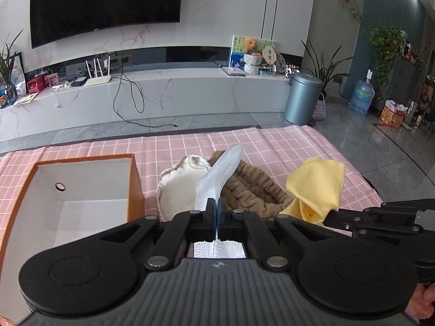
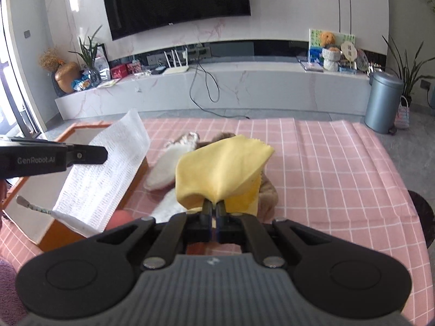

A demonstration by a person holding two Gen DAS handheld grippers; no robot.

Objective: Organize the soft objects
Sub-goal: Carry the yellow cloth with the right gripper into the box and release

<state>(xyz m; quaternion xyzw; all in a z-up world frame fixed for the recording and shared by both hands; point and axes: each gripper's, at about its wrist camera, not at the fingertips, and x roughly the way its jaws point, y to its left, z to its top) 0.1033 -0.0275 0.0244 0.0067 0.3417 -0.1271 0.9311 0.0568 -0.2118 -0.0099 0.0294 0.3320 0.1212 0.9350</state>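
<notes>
My left gripper (image 1: 216, 206) is shut on a white textured cloth (image 1: 220, 174), which hangs lifted above the table; in the right wrist view that white cloth (image 2: 108, 168) drapes beside the box. My right gripper (image 2: 214, 209) is shut on a yellow cloth (image 2: 220, 168), also raised; in the left wrist view the yellow cloth (image 1: 316, 184) hangs at the right from the right gripper (image 1: 330, 214). Under them lie a white fluffy item (image 1: 179, 190) and a brown knitted cloth (image 1: 255, 190) on the pink checked tablecloth (image 1: 285, 146).
An open orange box (image 1: 81, 190) with a white inside stands on the table at the left. Beyond the table's far edge are grey floor, a marble TV bench, a TV and a grey bin (image 1: 303, 97). A hand shows at the lower right (image 1: 424, 298).
</notes>
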